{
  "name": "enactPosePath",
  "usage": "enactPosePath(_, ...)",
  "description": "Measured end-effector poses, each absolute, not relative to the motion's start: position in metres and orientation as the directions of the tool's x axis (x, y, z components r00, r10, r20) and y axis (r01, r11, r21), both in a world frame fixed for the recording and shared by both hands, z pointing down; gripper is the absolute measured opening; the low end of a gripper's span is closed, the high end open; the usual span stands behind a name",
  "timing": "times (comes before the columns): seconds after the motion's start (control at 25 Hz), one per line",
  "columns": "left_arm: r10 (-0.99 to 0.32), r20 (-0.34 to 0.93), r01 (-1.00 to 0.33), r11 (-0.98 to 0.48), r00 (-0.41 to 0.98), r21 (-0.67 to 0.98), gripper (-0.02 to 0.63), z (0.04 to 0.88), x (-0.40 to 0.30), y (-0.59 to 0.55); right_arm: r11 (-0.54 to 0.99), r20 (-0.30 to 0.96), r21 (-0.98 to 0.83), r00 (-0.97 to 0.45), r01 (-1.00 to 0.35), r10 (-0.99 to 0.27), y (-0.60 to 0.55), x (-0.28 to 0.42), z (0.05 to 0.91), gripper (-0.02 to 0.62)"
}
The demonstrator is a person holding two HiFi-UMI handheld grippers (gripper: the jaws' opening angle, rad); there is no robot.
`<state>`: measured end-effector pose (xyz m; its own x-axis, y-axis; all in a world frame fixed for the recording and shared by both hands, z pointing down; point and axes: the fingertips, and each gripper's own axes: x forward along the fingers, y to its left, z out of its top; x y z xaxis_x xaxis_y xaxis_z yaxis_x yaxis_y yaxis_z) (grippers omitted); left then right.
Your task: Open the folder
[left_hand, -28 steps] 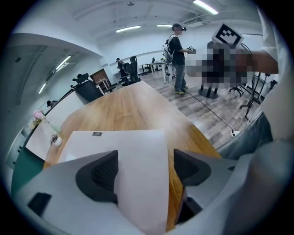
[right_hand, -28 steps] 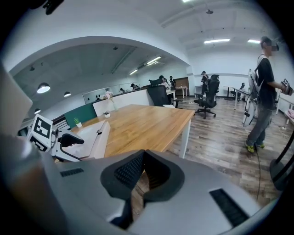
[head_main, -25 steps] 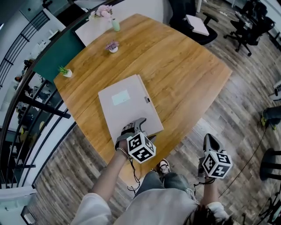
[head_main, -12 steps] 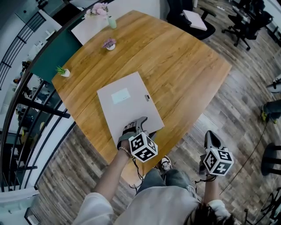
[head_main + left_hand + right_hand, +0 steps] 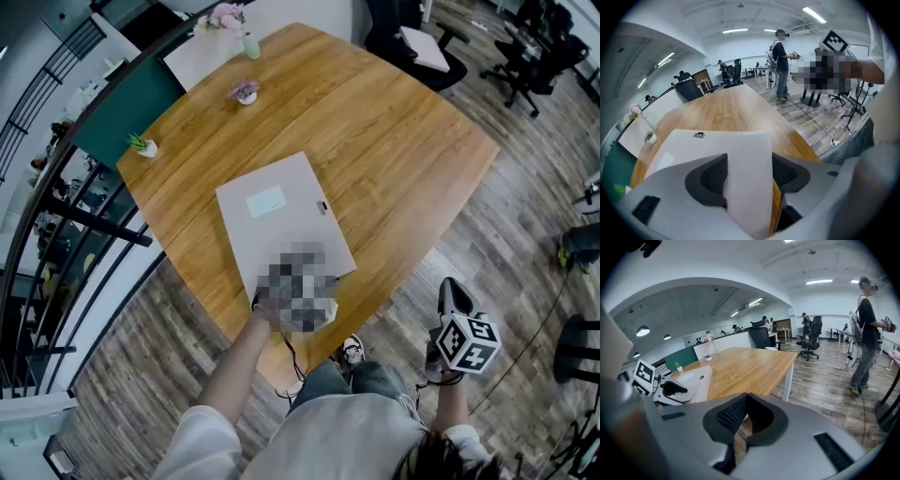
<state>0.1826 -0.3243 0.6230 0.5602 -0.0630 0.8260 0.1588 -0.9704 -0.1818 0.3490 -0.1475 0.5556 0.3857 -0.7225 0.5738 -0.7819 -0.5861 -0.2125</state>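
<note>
A flat grey folder (image 5: 281, 220) with a white label (image 5: 265, 201) and a small clasp (image 5: 322, 207) lies closed on the wooden table (image 5: 394, 141). My left gripper (image 5: 749, 168) is at the folder's near edge, under a mosaic patch in the head view. Its jaws have just been closing with the cover's near corner (image 5: 750, 187) between them. A thin strip of table still shows between the cover and the right-hand pad (image 5: 787, 173). My right gripper (image 5: 746, 416) is shut and empty. It hangs beyond the table's near corner, over the floor (image 5: 452, 292).
Two small potted plants (image 5: 142, 145) (image 5: 246, 92) and a flower vase (image 5: 246, 42) stand along the table's far left edge. A black railing (image 5: 56, 244) runs to the left. An office chair (image 5: 412, 47) stands beyond the table. A person (image 5: 780, 63) stands on the open floor.
The left gripper stays at the folder's near edge and the right gripper keeps its place. The folder has not moved. Only the head view shifts slightly.
</note>
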Motion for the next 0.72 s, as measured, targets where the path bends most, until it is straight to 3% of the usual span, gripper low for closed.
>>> enactPosePath(0.48,-0.022,0.79,0.143,-0.98,0.613,-0.138,0.203,0.595,0.173,-0.316,-0.56,0.559,-0.205,0.374,-0.802,-0.74,-0.158,0.347,0.541,0.002)
enactPosePath(0.72,-0.058,0.713,0.043,-0.991,0.699,-0.123,0.161,0.56,0.161,-0.318,-0.511,0.546,-0.207,0.335,-0.834,-0.768,-0.173,0.334,0.534,0.002)
